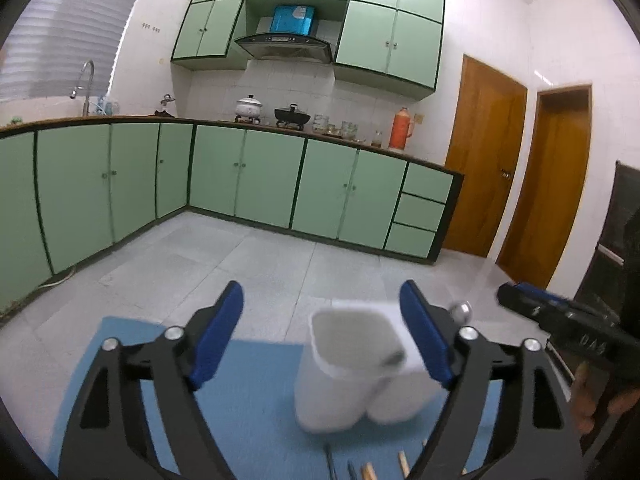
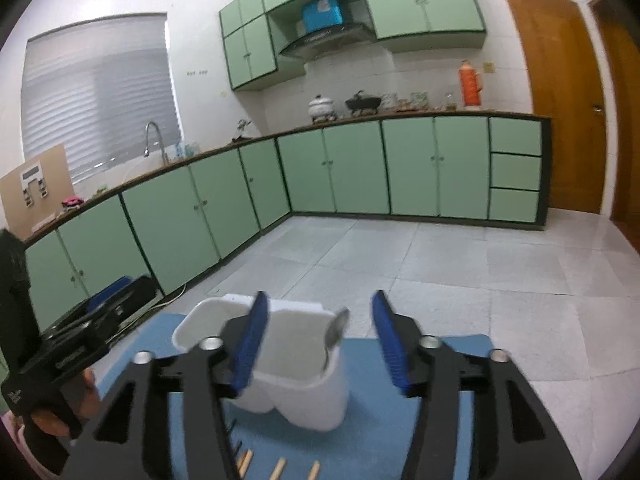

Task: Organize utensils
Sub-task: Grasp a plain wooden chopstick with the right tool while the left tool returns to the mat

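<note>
A white utensil holder [image 1: 352, 364] with two compartments stands on a blue mat [image 1: 248, 412]. It also shows in the right wrist view [image 2: 296, 372]. A metal spoon [image 2: 335, 334] stands in its right compartment, bowl end up; its tip shows in the left wrist view [image 1: 462, 311]. Wooden chopstick ends [image 2: 276, 468] and dark utensil tips [image 1: 332, 464] lie on the mat in front of the holder. My left gripper [image 1: 322, 338] is open and empty above the mat, by the holder. My right gripper [image 2: 318, 340] is open and empty just above the holder.
The blue mat [image 2: 432, 412] lies on a surface above a grey tiled floor [image 2: 440, 264]. Green cabinets [image 1: 256, 176] and a counter with pots run along the far walls. The other gripper shows at each view's edge [image 1: 560, 320].
</note>
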{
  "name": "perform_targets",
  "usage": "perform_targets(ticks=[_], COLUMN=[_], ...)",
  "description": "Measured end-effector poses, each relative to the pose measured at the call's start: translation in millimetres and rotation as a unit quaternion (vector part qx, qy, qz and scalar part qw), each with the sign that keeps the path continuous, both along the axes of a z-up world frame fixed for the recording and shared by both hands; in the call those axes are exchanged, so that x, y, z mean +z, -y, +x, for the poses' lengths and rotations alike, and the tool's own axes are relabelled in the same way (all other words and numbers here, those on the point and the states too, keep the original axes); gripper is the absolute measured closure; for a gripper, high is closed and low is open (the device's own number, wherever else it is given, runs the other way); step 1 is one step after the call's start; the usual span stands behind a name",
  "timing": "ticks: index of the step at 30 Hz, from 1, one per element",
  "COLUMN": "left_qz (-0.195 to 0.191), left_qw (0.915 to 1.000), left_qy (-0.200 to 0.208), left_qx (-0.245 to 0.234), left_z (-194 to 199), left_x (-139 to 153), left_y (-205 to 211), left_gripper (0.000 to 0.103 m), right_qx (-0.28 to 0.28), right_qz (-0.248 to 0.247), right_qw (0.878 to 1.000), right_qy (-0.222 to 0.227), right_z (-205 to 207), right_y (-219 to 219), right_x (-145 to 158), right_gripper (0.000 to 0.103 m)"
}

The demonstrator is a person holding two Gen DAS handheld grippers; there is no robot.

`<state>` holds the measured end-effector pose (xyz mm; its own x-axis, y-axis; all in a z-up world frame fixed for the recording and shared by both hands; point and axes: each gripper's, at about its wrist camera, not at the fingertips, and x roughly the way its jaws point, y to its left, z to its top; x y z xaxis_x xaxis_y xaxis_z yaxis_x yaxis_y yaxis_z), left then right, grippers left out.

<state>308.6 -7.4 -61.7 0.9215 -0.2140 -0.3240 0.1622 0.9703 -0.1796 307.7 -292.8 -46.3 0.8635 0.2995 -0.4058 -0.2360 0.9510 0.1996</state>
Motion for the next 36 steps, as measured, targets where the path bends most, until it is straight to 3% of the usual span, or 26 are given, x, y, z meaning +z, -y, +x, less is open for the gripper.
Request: perform_targets(ticks=[6, 14, 23, 28, 36], left_qz=[0.024, 0.034, 0.064, 0.08, 0.094], left_qw=[0.9982, 0.9862, 0.9798, 0.9762, 0.9699], left_qy=[-0.052, -0.161, -0.189, -0.201, -0.224], left_qx=[0.016, 0.014, 0.005, -0.004, -0.016], left_z=[-67.0, -127.1, -163.4, -173.2, -191.9], left_x=[-15.7, -63.0, -87.4, -96.9, -111.9], left_y=[-5.7, -16.0, -18.7, -12.3, -5.4], left_gripper=[0.01, 0.006, 0.006, 0.006, 0.007], right_qx=[-0.03, -0.043, -0.044, -0.044, -0.018], right_qz=[-0.018, -0.031, -0.012, -0.003, -0.027], right_qw=[0.999, 0.995, 0.988, 0.986, 0.979], right_qy=[-0.001, -0.081, -0.149, -0.162, -0.2], right_z=[-76.5, -148.6, -201.7, -219.0, -241.0], right_y=[13.0, 19.9, 23.2, 26.1, 15.4], right_x=[-12.1, -54.7, -95.4, -104.1, -121.7], right_gripper=[0.006, 0.006, 0.006, 0.016, 0.06])
